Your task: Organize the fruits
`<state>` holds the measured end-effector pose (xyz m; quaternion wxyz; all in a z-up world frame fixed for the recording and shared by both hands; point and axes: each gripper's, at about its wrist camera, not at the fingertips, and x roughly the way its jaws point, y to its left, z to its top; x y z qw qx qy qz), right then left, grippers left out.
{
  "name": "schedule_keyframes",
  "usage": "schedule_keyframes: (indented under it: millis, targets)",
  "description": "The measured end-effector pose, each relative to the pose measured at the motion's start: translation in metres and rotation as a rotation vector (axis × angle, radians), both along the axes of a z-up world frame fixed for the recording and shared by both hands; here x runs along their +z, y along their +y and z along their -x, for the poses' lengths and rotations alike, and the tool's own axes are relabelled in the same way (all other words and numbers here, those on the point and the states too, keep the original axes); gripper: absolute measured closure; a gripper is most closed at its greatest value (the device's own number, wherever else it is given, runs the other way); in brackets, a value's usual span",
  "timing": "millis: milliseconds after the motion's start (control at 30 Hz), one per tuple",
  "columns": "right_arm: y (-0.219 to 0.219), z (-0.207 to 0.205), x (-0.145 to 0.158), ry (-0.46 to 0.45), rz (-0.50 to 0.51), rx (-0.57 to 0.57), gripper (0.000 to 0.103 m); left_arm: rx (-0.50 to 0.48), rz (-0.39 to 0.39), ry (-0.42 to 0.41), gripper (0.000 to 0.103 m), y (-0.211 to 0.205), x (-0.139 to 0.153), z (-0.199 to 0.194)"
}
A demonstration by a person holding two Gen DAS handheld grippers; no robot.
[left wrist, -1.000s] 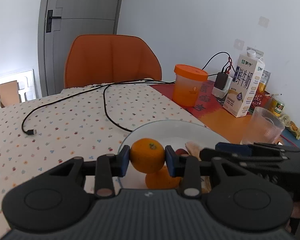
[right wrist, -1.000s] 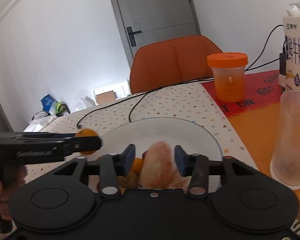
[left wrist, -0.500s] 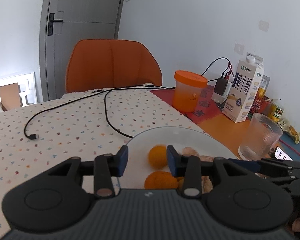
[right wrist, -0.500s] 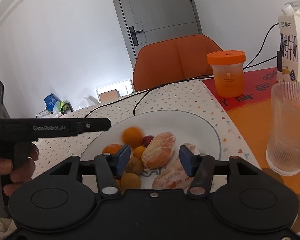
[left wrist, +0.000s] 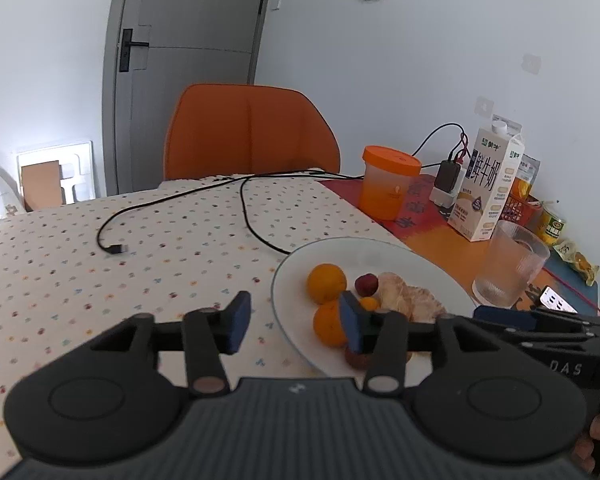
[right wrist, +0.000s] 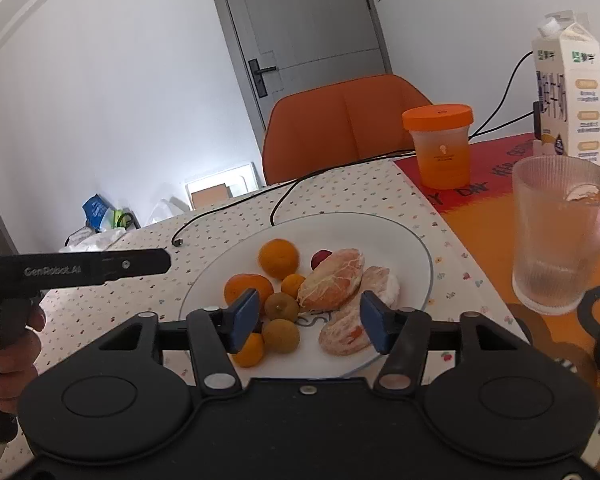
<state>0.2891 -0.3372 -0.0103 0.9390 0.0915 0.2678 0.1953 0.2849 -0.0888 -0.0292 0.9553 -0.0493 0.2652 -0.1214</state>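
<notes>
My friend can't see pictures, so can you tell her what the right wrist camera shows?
A white plate on a dotted tablecloth holds oranges, peeled citrus pieces and small brown fruits. The right hand-held gripper hangs over it, jaws opening and holding nothing. A ribbed glass, an orange-lidded cup and a milk carton stand to the right.

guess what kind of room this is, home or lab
Most likely a home dining spot: a table under a dotted tablecloth, an orange chair pulled up to it, and a milk carton beside a plate of fruit.
</notes>
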Motion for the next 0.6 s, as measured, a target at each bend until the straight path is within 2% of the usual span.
schedule_keyframes:
  millis: [133,200,267,400,533,600]
  targets:
    - [0.001,0.013,0.004,-0.005,-0.005,-0.006,0.040,0.017,0.013,-0.006,0.044,0.009,0.004,0.016]
    - [0.003,0.019,0.008,-0.010,-0.001,-0.003,0.033,0.030,0.009,-0.014,0.032,0.012,0.007,0.024]
    - [0.005,0.026,0.013,-0.025,0.009,-0.004,0.017,0.043,0.000,-0.031,0.024,0.016,0.012,0.034]
    - [0.008,0.036,0.020,-0.037,-0.002,-0.003,0.013,0.079,0.009,-0.052,0.011,0.028,0.023,0.051]
    - [0.014,0.046,0.027,-0.055,0.007,0.007,0.000,0.139,-0.017,-0.067,0.009,0.038,0.030,0.069]
    - [0.017,0.053,0.030,-0.063,0.011,0.020,0.000,0.167,-0.020,-0.064,0.004,0.044,0.032,0.078]
